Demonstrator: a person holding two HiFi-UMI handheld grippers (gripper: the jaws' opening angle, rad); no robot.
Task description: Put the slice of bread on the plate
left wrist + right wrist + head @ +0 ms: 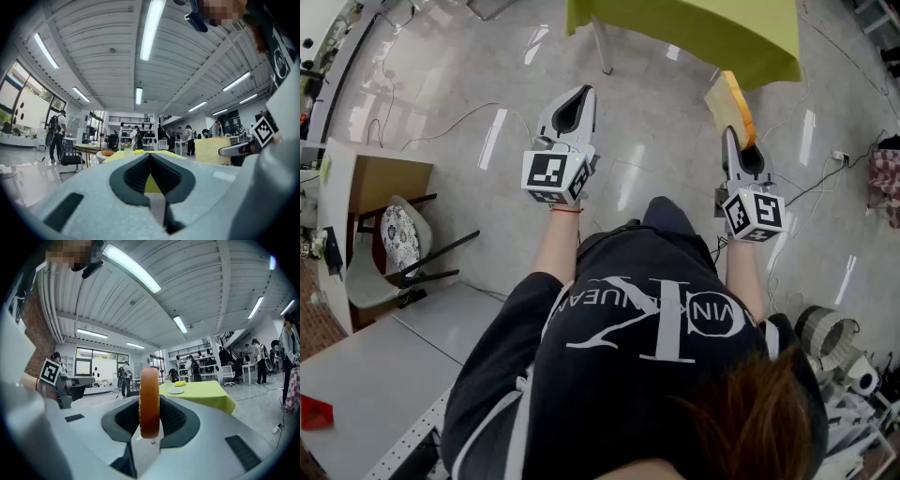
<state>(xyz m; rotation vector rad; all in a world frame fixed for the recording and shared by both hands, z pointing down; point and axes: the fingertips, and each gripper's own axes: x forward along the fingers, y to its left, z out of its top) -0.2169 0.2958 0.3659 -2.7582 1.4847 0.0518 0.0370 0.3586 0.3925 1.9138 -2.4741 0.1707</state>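
Observation:
My right gripper (pixel 730 134) is held level and is shut on a slice of bread (pixel 728 101), which stands upright between its jaws. In the right gripper view the bread (pixel 149 401) shows edge-on, with an orange-brown crust. A small plate (pixel 176 391) lies on the table with the yellow-green cloth (pixel 206 397) some way ahead. That table (pixel 694 33) is at the top of the head view. My left gripper (pixel 578 92) is also level, its jaws meeting at the tips with nothing between them. From the left gripper view the bread (pixel 213 150) appears at the right.
A chair (pixel 398 246) stands by a wooden desk at the left, and a grey table (pixel 375 366) with a red item (pixel 314 412) is at the lower left. Cables trail over the glossy floor (pixel 656 141). Several people stand far off in the hall.

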